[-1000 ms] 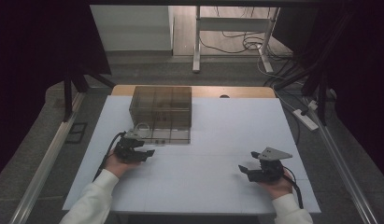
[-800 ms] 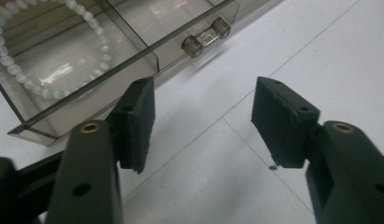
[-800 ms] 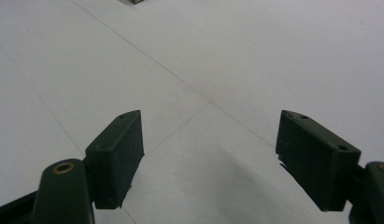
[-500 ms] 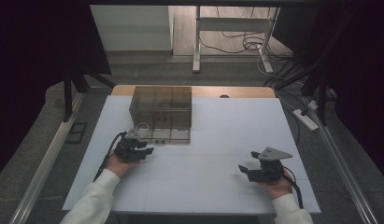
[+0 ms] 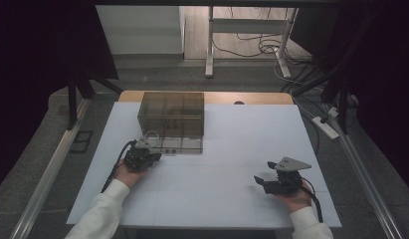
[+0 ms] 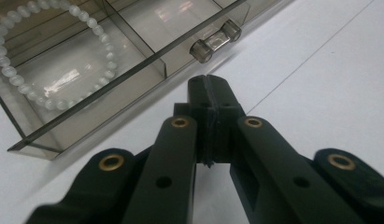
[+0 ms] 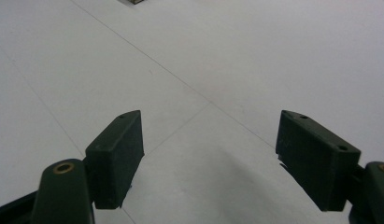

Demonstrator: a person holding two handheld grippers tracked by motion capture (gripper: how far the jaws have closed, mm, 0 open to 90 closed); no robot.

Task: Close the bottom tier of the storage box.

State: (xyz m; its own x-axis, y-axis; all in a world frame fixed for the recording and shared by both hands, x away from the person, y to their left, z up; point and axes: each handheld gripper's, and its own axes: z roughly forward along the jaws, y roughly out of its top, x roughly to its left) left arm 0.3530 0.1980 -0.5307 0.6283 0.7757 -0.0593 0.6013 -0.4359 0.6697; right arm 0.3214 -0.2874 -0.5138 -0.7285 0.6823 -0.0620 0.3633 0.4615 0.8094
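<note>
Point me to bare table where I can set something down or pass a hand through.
Widest bare patch: the white table right of the smoky drawer box, back to the far edge. Also open: the strip between the left gripper and right gripper. Crowded: front-left, where the pulled-out drawer with the bead bracelet meets the left gripper.

I see a white tabletop (image 5: 232,149) w/ thin seam lines (image 7: 180,79) across it and a wood strip (image 5: 252,98) along the far edge. Beyond it there's grey floor (image 5: 157,79), a white cabinet (image 5: 142,30) at back left and a metal stand (image 5: 242,30) next to it. Loose cables (image 5: 264,47) lie approx. by the stand's foot. A power strip (image 5: 325,127) lies on the floor to the right of the table. Dark curtains (image 5: 43,50) hang on both sides. A metal rail (image 5: 48,174) runs along the left.
</note>
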